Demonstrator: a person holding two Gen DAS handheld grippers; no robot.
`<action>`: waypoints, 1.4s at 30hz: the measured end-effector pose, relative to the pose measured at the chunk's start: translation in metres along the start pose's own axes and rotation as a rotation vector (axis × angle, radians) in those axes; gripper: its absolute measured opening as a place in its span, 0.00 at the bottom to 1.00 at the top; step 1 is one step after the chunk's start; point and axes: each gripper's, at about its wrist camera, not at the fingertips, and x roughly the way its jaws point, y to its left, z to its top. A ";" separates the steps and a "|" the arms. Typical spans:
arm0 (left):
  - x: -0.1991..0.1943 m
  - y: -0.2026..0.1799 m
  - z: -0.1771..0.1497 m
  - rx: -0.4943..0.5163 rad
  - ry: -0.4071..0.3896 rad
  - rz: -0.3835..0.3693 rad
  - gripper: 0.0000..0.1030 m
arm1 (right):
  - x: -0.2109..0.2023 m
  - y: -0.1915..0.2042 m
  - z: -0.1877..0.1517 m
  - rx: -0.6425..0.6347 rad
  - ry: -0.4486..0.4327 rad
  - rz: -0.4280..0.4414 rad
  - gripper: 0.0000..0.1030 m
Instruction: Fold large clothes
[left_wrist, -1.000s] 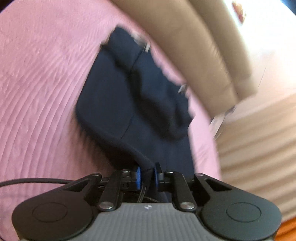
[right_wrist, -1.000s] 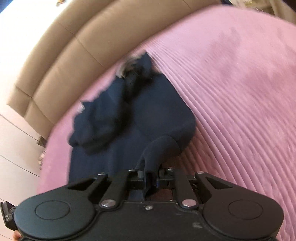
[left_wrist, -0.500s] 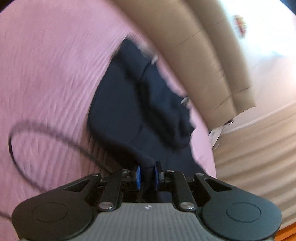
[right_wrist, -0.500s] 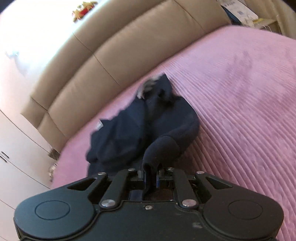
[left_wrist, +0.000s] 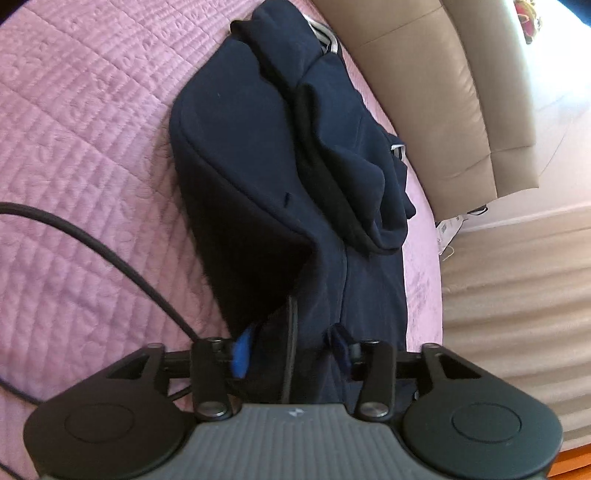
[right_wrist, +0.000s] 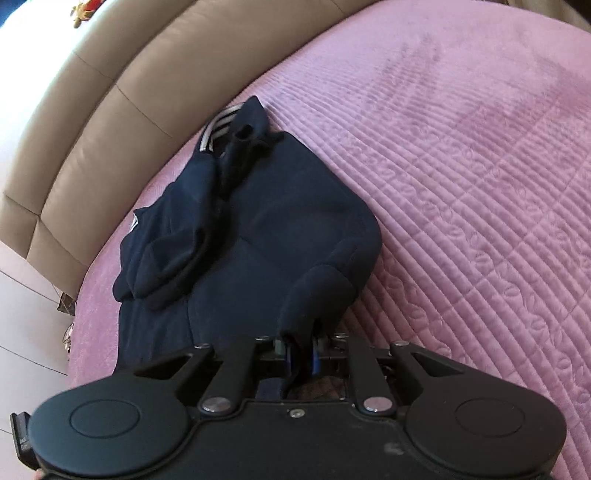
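Observation:
A large navy garment lies partly folded on the pink quilted bedspread, a bunched sleeve on top of it. In the left wrist view my left gripper is opening: its blue pads stand apart, and the garment's lifted edge sits loosely between them. In the right wrist view the same garment rises in a hump to my right gripper. Its jaws are starting to open, but the narrow pads still pinch a tongue of the cloth.
A beige padded headboard runs along the far side of the bed. A black cable trails over the bedspread at the left. Pale ribbed fabric hangs past the bed's edge. Pink bedspread stretches to the right.
Both grippers sank toward the bed with the garment's edge. The left jaws went from pinching the cloth to standing wide apart. The right jaws parted slightly.

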 end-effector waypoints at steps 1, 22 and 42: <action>0.011 -0.006 0.001 0.005 0.018 0.001 0.49 | 0.003 -0.002 0.000 0.007 0.008 -0.003 0.23; -0.087 -0.051 -0.004 0.014 -0.229 -0.244 0.14 | -0.059 0.051 0.032 -0.044 -0.199 0.243 0.16; 0.001 -0.020 0.230 -0.175 -0.376 -0.181 0.82 | 0.138 0.128 0.198 -0.042 -0.225 0.232 0.65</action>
